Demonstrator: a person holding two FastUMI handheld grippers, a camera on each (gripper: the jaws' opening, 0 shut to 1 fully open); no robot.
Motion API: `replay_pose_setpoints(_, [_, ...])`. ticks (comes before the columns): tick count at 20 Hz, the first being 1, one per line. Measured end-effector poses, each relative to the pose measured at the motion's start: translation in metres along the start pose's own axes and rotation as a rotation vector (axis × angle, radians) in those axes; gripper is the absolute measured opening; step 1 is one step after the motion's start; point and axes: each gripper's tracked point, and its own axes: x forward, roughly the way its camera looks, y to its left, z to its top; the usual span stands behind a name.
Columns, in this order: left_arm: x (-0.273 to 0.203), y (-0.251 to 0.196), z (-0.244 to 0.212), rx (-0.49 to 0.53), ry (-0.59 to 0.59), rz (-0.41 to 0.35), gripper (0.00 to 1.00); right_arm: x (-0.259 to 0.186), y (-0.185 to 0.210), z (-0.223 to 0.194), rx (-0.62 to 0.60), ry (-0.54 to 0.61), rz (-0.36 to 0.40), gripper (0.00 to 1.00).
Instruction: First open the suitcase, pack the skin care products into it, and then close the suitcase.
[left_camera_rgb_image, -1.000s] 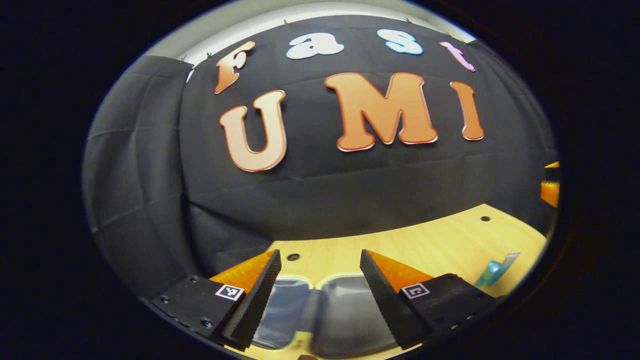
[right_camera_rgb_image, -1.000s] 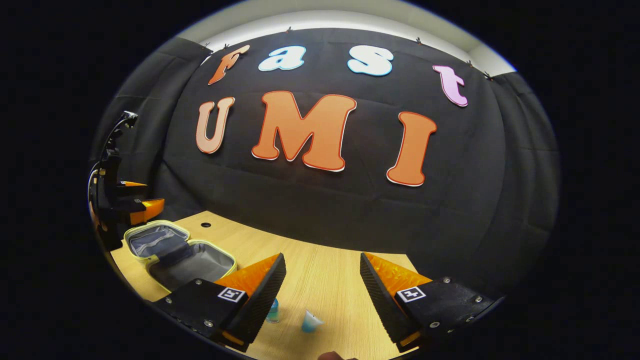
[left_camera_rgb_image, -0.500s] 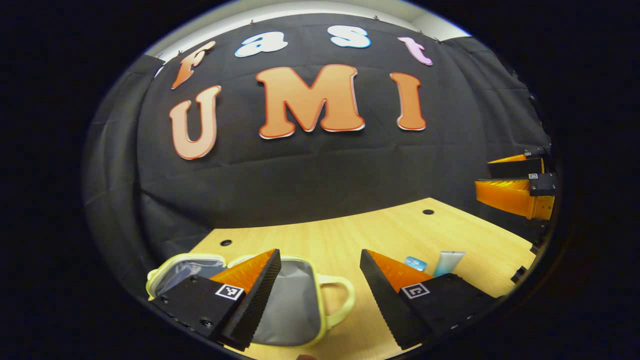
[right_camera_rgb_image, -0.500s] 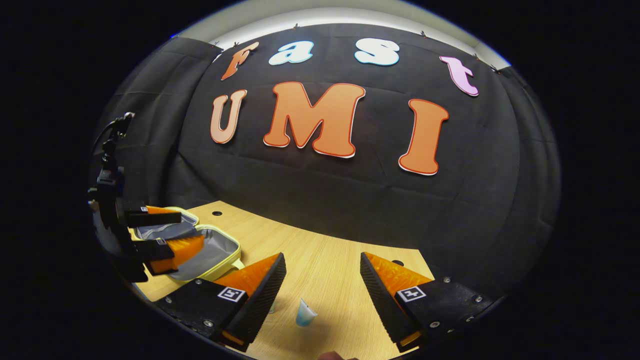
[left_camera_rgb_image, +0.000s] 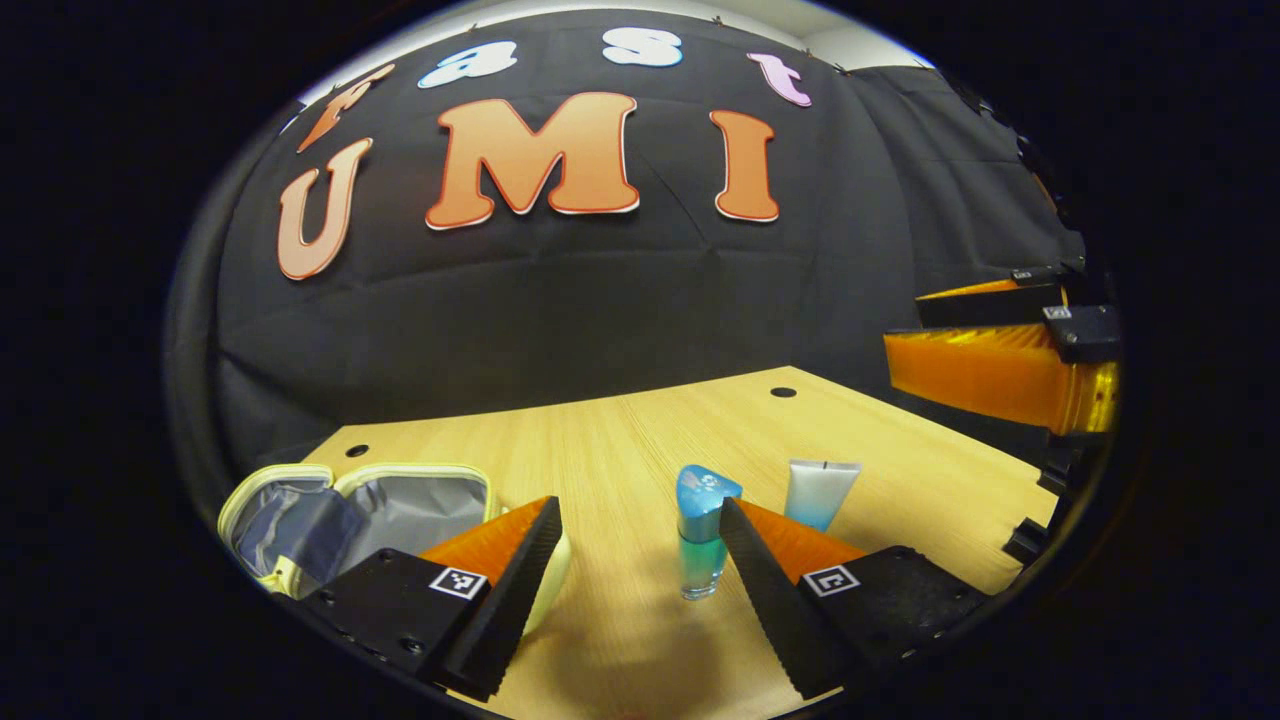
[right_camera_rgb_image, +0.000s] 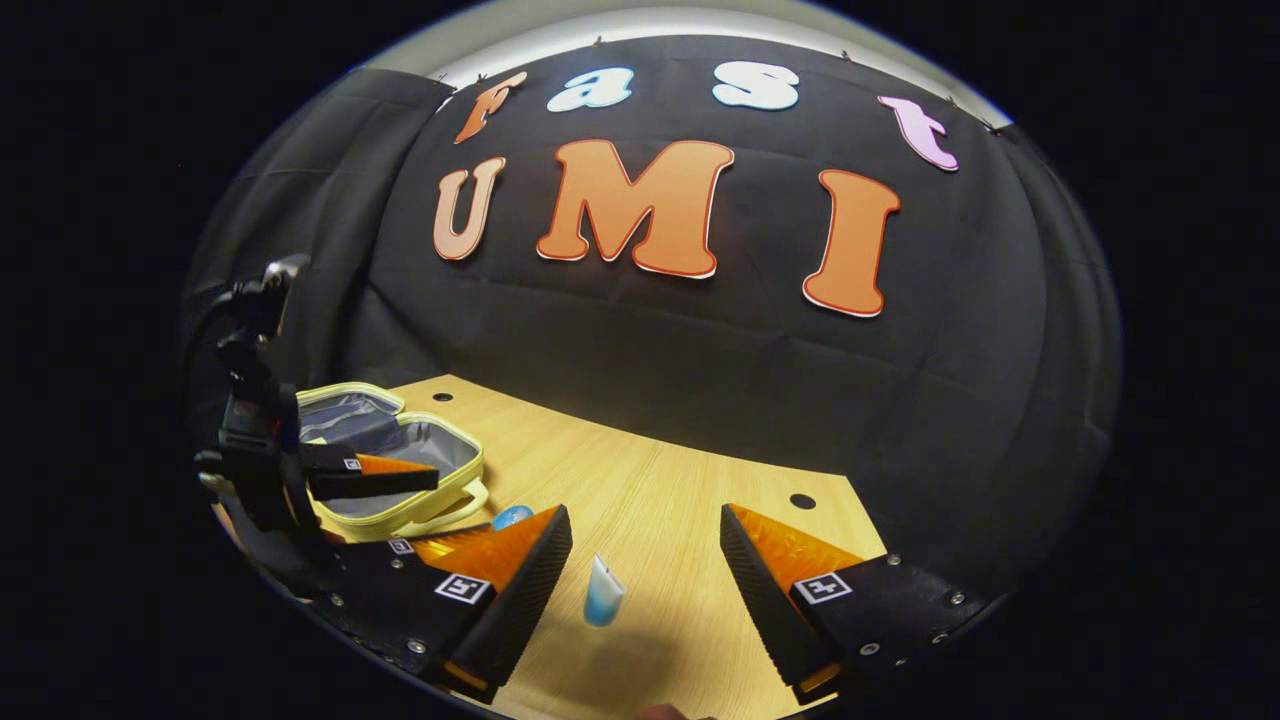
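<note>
1. Left gripper view: the left gripper (left_camera_rgb_image: 640, 590) is wide open, holding nothing; a blue bottle (left_camera_rgb_image: 702, 530) stands between its fingers.
2. Far left, the yellow suitcase (left_camera_rgb_image: 370, 510) lies open.
3. Right gripper view: the right gripper (right_camera_rgb_image: 645, 590) is wide open and empty over a small tube (right_camera_rgb_image: 603, 590).

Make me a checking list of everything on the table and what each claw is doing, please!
Surface: wooden table, small holes in it.
Job's things: suitcase lying open, grey lining showing; blue bottle upright; tube standing on its cap; both outside the suitcase.
Clutter: nothing seen.
Claws: left claw open, bottle near its right finger; right claw open above the tube.
Cables: nothing seen.
Surroundings: black cloth wall.
</note>
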Motion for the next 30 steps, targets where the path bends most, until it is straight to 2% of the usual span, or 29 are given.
replay_pose_setpoints(5, [0.03, -0.026, -0.039, -0.04, 0.066, -0.059, 0.99, 0.007, -0.002, -0.031, 0.008, 0.035, 0.009, 0.95])
replay_pose_setpoints(7, [0.048, -0.034, -0.055, -0.048, 0.098, -0.083, 0.95, 0.011, -0.002, -0.045, 0.006, 0.058, 0.014, 0.95])
replay_pose_setpoints(9, [0.058, -0.036, -0.064, -0.056, 0.117, -0.093, 0.85, 0.014, -0.004, -0.056, 0.001, 0.074, 0.015, 0.95])
replay_pose_setpoints(11, [0.063, -0.041, -0.065, -0.056, 0.118, -0.097, 0.63, 0.016, -0.006, -0.068, 0.001, 0.088, 0.014, 0.95])
replay_pose_setpoints(12, [0.049, -0.039, -0.06, -0.034, 0.131, -0.098, 0.45, 0.019, -0.006, -0.076, -0.001, 0.097, 0.01, 0.95])
replay_pose_setpoints(13, [0.063, -0.041, -0.064, -0.008, 0.136, -0.11, 0.43, 0.022, -0.006, -0.086, 0.006, 0.116, 0.014, 0.95])
replay_pose_setpoints(15, [0.06, -0.043, -0.064, -0.001, 0.157, -0.111, 0.39, 0.025, -0.001, -0.103, 0.05, 0.166, 0.033, 0.95])
replay_pose_setpoints(16, [0.057, -0.041, -0.06, -0.009, 0.156, -0.102, 0.41, 0.027, 0.001, -0.109, 0.063, 0.179, 0.041, 0.95])
replay_pose_setpoints(21, [0.032, -0.024, -0.018, 0.026, 0.107, -0.058, 0.41, 0.037, 0.012, -0.118, 0.047, 0.216, 0.075, 0.95])
replay_pose_setpoints(24, [0.011, -0.008, 0.006, -0.01, 0.105, -0.017, 0.42, 0.043, 0.024, -0.132, 0.044, 0.265, 0.127, 0.94])
replay_pose_setpoints(26, [-0.005, 0.007, 0.025, -0.03, 0.093, 0.021, 0.41, 0.048, 0.031, -0.14, 0.064, 0.293, 0.158, 0.91])
replay_pose_setpoints(28, [-0.021, 0.021, 0.041, -0.027, 0.086, 0.054, 0.43, 0.055, 0.035, -0.145, 0.098, 0.322, 0.169, 0.83])
replay_pose_setpoints(30, [-0.037, 0.036, 0.054, -0.019, 0.079, 0.084, 0.41, 0.062, 0.039, -0.152, 0.139, 0.352, 0.172, 0.71])
